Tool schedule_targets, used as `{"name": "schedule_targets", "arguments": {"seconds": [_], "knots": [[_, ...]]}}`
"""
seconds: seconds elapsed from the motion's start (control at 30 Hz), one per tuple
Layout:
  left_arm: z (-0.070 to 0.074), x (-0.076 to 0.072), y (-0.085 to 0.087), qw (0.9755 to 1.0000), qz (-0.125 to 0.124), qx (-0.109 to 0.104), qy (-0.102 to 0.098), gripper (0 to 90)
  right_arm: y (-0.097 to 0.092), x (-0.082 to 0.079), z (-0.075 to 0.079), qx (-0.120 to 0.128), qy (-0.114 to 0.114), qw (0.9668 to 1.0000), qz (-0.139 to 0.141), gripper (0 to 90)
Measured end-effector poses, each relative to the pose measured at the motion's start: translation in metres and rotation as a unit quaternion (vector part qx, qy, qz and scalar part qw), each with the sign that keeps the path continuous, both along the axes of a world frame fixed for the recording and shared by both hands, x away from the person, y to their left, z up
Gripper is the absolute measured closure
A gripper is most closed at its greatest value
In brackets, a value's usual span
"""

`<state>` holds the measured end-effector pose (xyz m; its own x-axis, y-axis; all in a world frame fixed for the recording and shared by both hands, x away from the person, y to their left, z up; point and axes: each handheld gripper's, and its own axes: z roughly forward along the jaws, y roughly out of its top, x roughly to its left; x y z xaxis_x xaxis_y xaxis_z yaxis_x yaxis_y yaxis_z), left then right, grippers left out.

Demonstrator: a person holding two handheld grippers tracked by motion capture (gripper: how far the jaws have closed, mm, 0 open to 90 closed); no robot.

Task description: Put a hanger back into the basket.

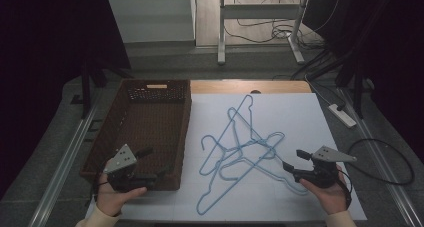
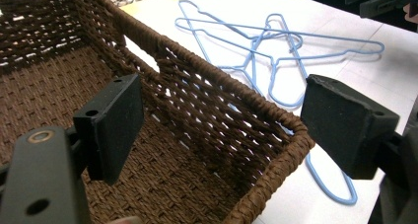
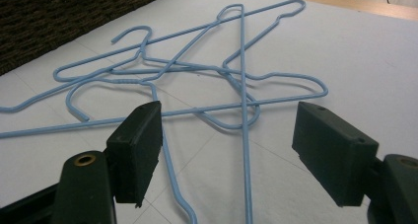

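1. Hangers (image 1: pixel 240 154): a tangle of blue wire ones, lying flat on the white sheet (image 1: pixel 300 117), hooks and shoulders crossed over one another. None sits in the basket as far as the pictures show.
2. Right gripper (image 1: pixel 292 160): jaws wide, nothing between them. In the right gripper view the tangle (image 3: pixel 197 81) lies just ahead of the fingers (image 3: pixel 138 150), and two wires run on toward the camera, below the gap. No pad touches wire.
3. Left gripper (image 1: pixel 154 163): jaws wide too, holding nothing. It hangs over the basket's near corner; in the left gripper view the woven rim (image 2: pixel 236 93) runs between the fingers (image 2: pixel 116 125), with the hangers (image 2: pixel 276 56) beyond the far finger, across the rim.
4. Basket (image 1: pixel 150 122): brown wicker, to the left of the sheet, its floor bare.
5. Progress, as I judge it: at the start. Likely aim is hangers into the basket; nothing is picked or moved there yet. All hangers are left to do.
6. Watch point: the wires interlock, so lifting one may drag others.
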<state>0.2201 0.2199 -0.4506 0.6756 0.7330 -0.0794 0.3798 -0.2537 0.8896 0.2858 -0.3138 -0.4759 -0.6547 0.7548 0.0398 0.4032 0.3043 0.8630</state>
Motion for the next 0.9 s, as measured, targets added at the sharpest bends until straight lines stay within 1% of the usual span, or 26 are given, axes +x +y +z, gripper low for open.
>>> {"name": "schedule_targets", "arguments": {"seconds": [0.3, 0.43, 0.6, 0.67, 0.8, 0.9], "knots": [[0.0007, -0.0005, 0.0011, 1.0000, 0.002, -0.002, 0.000, 17.7, -0.0012, 0.0013, -0.0030, -0.006, 0.004, 1.0000, -0.001, 28.2], [0.0010, -0.0031, 0.0015, 1.0000, 0.004, 0.000, -0.003, 17.8, -0.0011, 0.0022, -0.0031, -0.008, 0.005, 1.0000, -0.001, 28.2], [0.0009, -0.0033, 0.0004, 1.0000, 0.003, 0.002, -0.004, 17.8, 0.0000, 0.0006, -0.0035, -0.014, 0.006, 0.9999, 0.003, 28.2], [0.0008, -0.0024, 0.0000, 1.0000, 0.001, -0.001, -0.003, 17.9, 0.0007, -0.0006, -0.0032, -0.017, 0.005, 0.9998, 0.001, 28.2], [0.0023, -0.0015, -0.0007, 1.0000, -0.001, 0.000, -0.005, 17.9, 0.0005, -0.0029, -0.0024, -0.021, 0.005, 0.9998, -0.003, 28.0], [0.0031, -0.0012, -0.0010, 1.0000, -0.002, -0.001, -0.007, 17.9, 0.0005, -0.0044, -0.0016, -0.022, 0.007, 0.9997, 0.000, 27.5]]}}
